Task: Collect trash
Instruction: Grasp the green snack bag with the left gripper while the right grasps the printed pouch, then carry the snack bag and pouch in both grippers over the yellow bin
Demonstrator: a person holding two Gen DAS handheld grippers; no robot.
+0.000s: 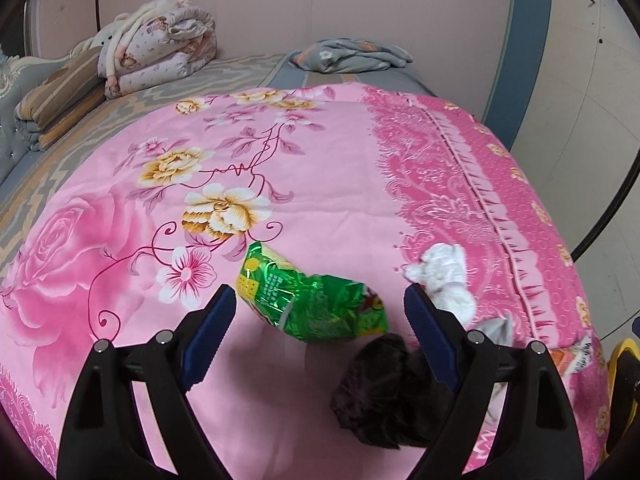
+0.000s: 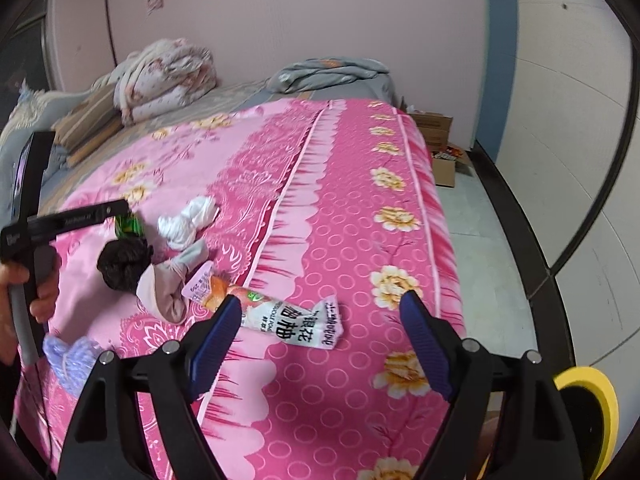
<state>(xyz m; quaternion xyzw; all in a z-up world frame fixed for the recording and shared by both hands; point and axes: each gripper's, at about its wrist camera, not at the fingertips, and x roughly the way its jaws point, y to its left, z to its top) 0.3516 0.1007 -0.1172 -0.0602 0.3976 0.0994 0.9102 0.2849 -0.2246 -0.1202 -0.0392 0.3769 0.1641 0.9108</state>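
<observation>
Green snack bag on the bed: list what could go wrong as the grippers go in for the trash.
1. The green snack bag lies against a black crumpled bag; the open left gripper could catch both or push one away.
2. Socks and a white cloth sit among the wrappers and might get collected as trash.
3. The white drink pouch lies flat on the soft pink quilt, so the open right gripper may pinch fabric.

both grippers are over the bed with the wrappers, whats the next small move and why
Probably lower the left gripper straight onto the green snack bag. Its jaws stand open with nothing held, and the bag lies flat on the pink bedspread right between the fingertips, clear of the black bundle. The right gripper could likewise take the white drink pouch.
</observation>
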